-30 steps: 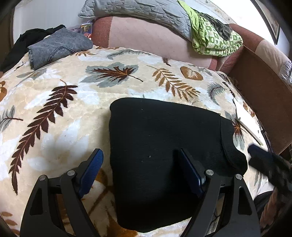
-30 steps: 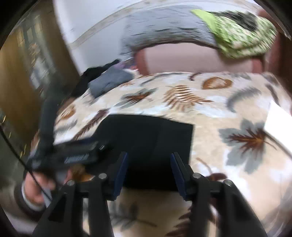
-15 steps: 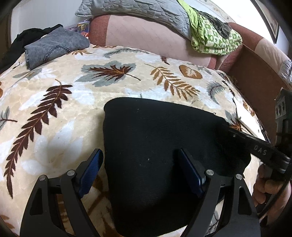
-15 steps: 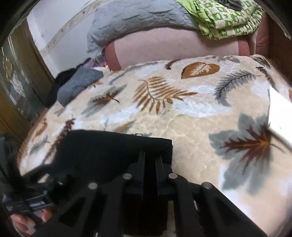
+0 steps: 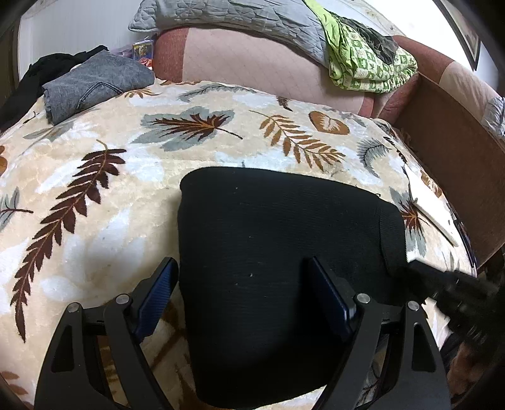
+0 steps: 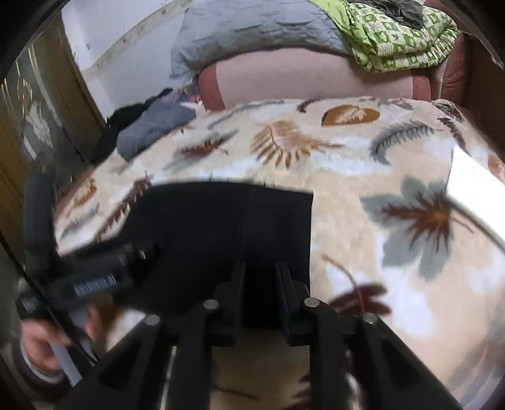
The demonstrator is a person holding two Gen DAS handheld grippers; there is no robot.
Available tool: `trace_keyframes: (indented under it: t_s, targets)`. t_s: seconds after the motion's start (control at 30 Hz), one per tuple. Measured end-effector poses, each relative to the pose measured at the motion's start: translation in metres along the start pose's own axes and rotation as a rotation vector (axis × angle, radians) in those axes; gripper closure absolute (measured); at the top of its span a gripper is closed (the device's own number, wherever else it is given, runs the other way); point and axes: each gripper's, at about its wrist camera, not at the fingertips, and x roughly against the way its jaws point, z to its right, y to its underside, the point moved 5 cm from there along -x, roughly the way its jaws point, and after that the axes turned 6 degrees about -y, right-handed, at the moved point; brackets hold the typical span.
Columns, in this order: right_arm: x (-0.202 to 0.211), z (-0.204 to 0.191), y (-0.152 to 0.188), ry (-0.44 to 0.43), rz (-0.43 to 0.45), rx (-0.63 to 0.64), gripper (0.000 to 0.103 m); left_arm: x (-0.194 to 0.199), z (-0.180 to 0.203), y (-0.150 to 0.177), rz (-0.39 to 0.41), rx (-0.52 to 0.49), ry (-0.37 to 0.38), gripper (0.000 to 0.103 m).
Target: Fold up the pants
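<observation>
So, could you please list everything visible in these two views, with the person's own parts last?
black pants: one, black, folded flat on the blanket, nearest the cameras
leaf blanket: one, cream with brown and grey leaves, covering the bed
grey jeans: one, grey, folded, far left corner
dark garment: one, black, behind the jeans
grey quilt: one, grey, on the headboard cushion
green cloth: one, green-patterned, beside the quilt
white sheet: one, white, right edge
left gripper: black, blue pads, open, straddling the pants' left edge
right gripper: black, narrow gap, over the pants' near edge
hand: one, blurred, holding the left gripper
</observation>
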Motion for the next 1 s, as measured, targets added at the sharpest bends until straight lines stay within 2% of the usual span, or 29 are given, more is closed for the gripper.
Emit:
trace_keyframes:
  t_s: [0.2,0.27,0.3,0.33,0.37,0.43,0.5,0.57,0.63,0.7,0.77,0.83,0.87,0.9,0.93,1.0]
  targets:
    - [0.007,0.007,-0.003,-0.037,0.015,-0.046,0.076,0.003,-0.001,-0.001,-0.006,-0.001,0.008,0.018]
    - [0.011,0.016,-0.009,-0.051,0.043,-0.101,0.06,0.008,-0.006,-0.004,-0.015,0.015,0.031,0.018]
    - [0.012,0.022,-0.012,-0.062,0.058,-0.137,0.045,0.01,-0.01,-0.007,-0.016,0.025,0.036,0.018]
    - [0.012,0.028,-0.014,-0.081,0.066,-0.169,0.034,0.013,-0.015,-0.01,-0.013,0.038,0.038,0.018]
    - [0.009,0.034,-0.016,-0.106,0.063,-0.202,0.033,0.016,-0.023,-0.014,-0.007,0.057,0.042,0.018]
    - [-0.002,0.044,-0.017,-0.136,0.03,-0.239,0.033,0.015,-0.035,-0.019,-0.02,0.09,0.059,0.015]
    - [-0.016,0.053,-0.016,-0.147,-0.01,-0.277,0.033,0.007,-0.043,-0.017,-0.064,0.118,0.074,0.011]
    - [-0.028,0.055,-0.014,-0.236,-0.029,-0.312,0.033,-0.005,-0.049,-0.013,-0.122,0.146,0.095,0.01]
    - [-0.039,0.053,-0.012,-0.329,-0.045,-0.346,0.033,-0.009,-0.05,-0.011,-0.138,0.186,0.135,0.008]
    - [-0.046,0.048,-0.011,-0.365,-0.038,-0.327,0.033,-0.014,-0.044,-0.008,-0.155,0.202,0.181,0.004]
    - [-0.046,0.041,-0.012,-0.325,-0.038,-0.273,0.042,-0.017,-0.033,-0.005,-0.137,0.155,0.174,0.0]
    - [-0.037,0.031,-0.018,-0.301,-0.014,-0.216,0.057,-0.017,-0.019,-0.002,-0.12,0.064,0.15,0.0]
    - [-0.033,0.027,-0.022,-0.291,0.001,-0.199,0.059,-0.016,-0.013,-0.001,-0.118,0.037,0.157,0.006]
    - [-0.028,0.023,-0.026,-0.286,0.017,-0.186,0.063,-0.013,-0.006,-0.001,-0.111,0.025,0.185,0.026]
    - [-0.025,0.02,-0.03,-0.281,0.032,-0.174,0.064,-0.01,-0.003,-0.003,-0.111,0.024,0.206,0.031]
    - [-0.019,0.008,-0.044,-0.275,0.066,-0.123,0.065,-0.006,-0.003,-0.009,-0.102,0.017,0.193,0.04]
